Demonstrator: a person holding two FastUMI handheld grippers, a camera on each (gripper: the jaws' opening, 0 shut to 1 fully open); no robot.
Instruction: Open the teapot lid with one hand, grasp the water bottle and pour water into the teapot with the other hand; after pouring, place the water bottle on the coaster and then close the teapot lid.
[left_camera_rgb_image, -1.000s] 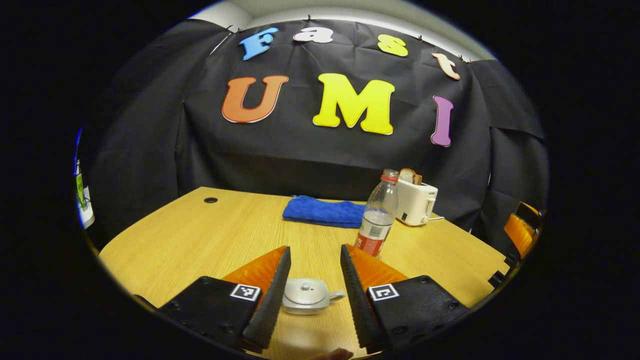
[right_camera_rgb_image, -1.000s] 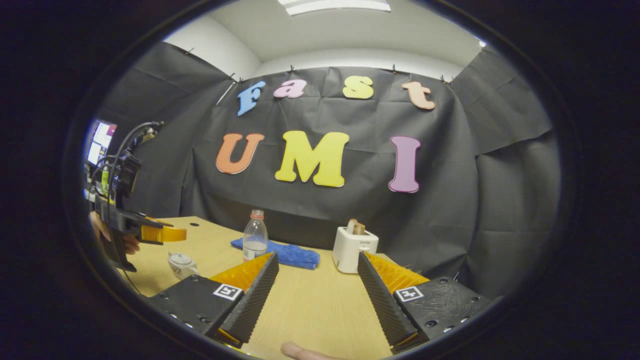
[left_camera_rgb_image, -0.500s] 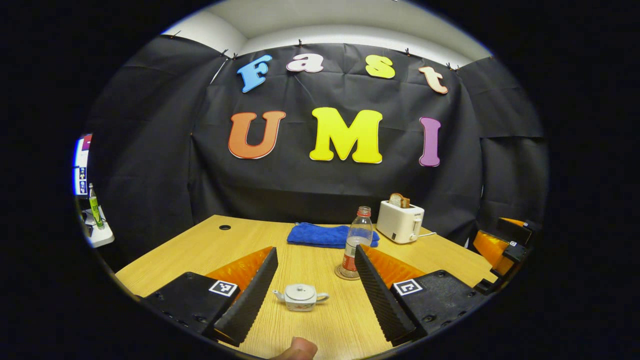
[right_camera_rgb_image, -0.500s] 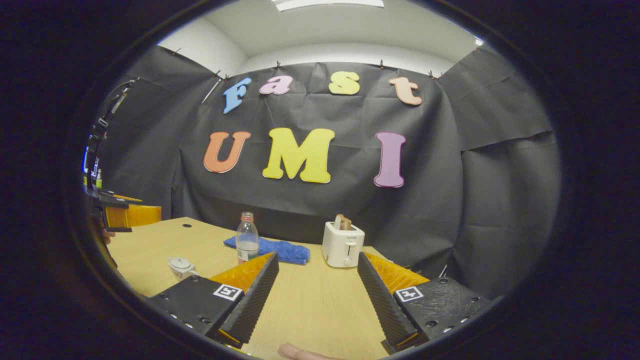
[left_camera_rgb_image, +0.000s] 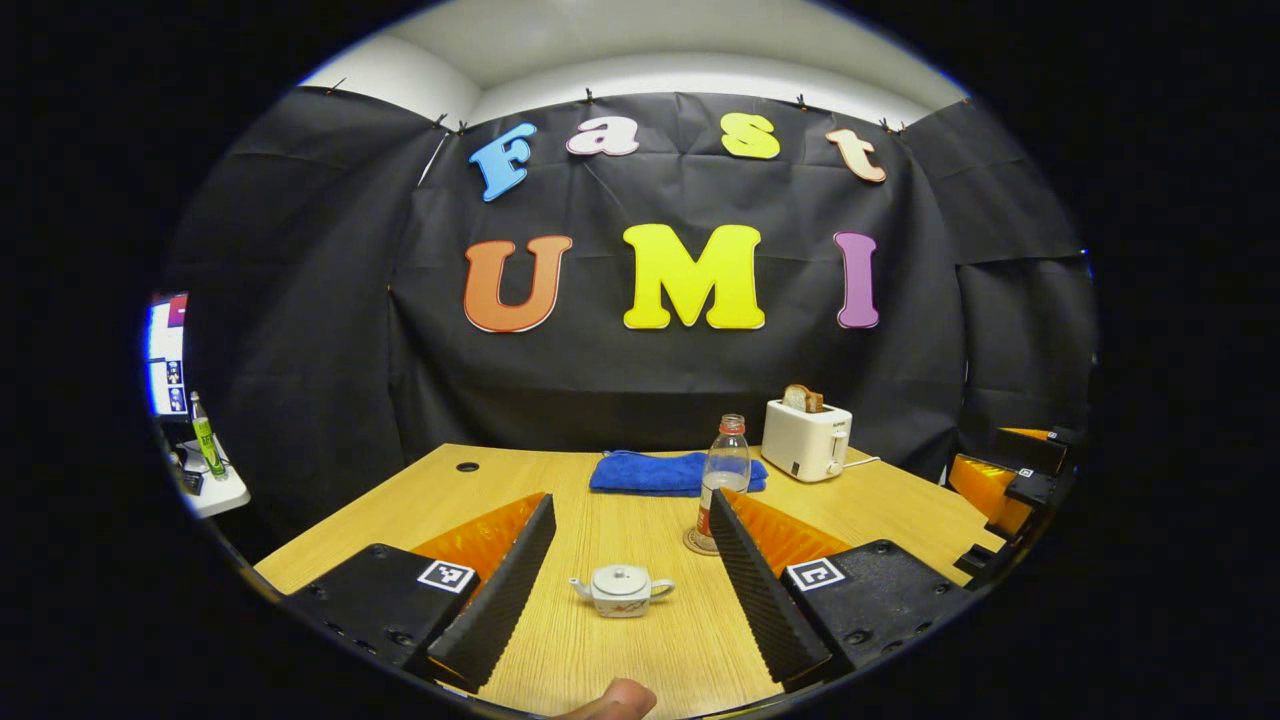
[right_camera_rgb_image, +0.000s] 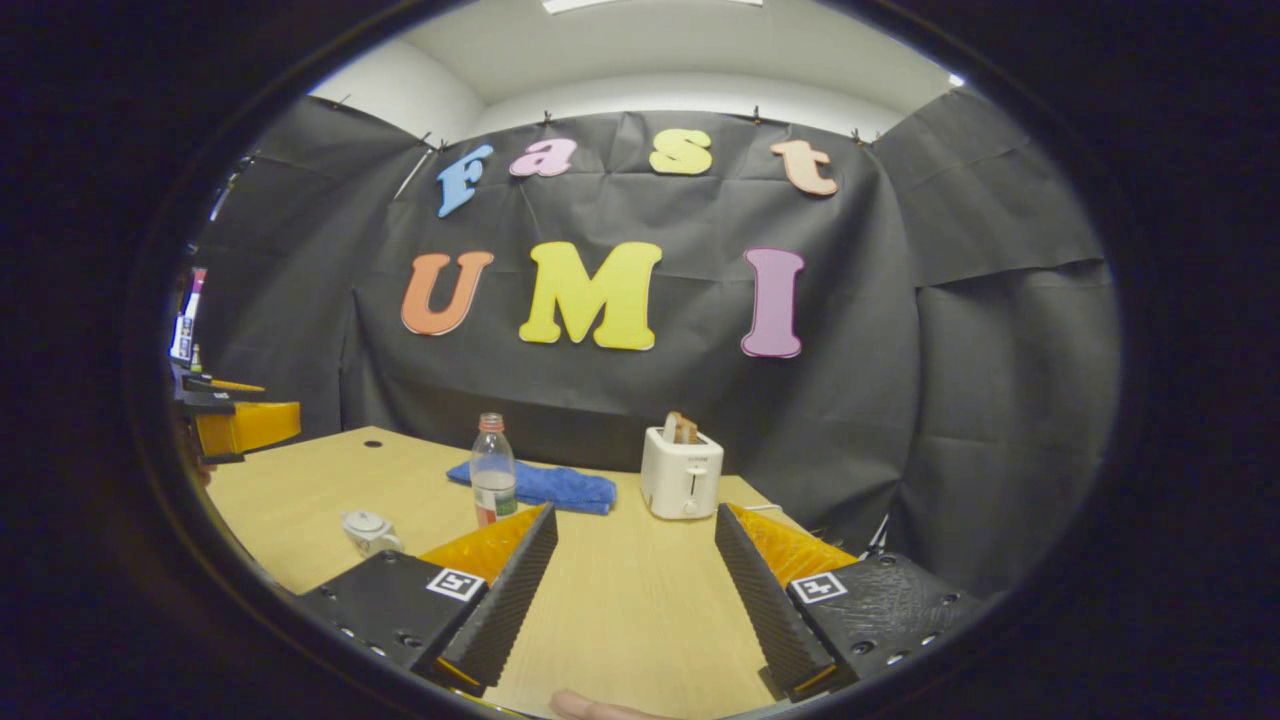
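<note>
judging from the lidded teapot (left_camera_rgb_image: 622, 590) at lower centre and the water bottle (left_camera_rgb_image: 724, 477) on its coaster (left_camera_rgb_image: 698, 543) right of centre, both left gripper (left_camera_rgb_image: 632, 585) and right gripper (right_camera_rgb_image: 632, 585) are noted wide open, empty, and a careless approach could topple the bottle.

My left gripper view looks from the near table (left_camera_rgb_image: 640, 520) edge toward the back wall; my right gripper view faces likewise from farther right. Both share teapot (left_camera_rgb_image: 621, 590), bottle (left_camera_rgb_image: 724, 472), toaster (left_camera_rgb_image: 806, 440).
</note>
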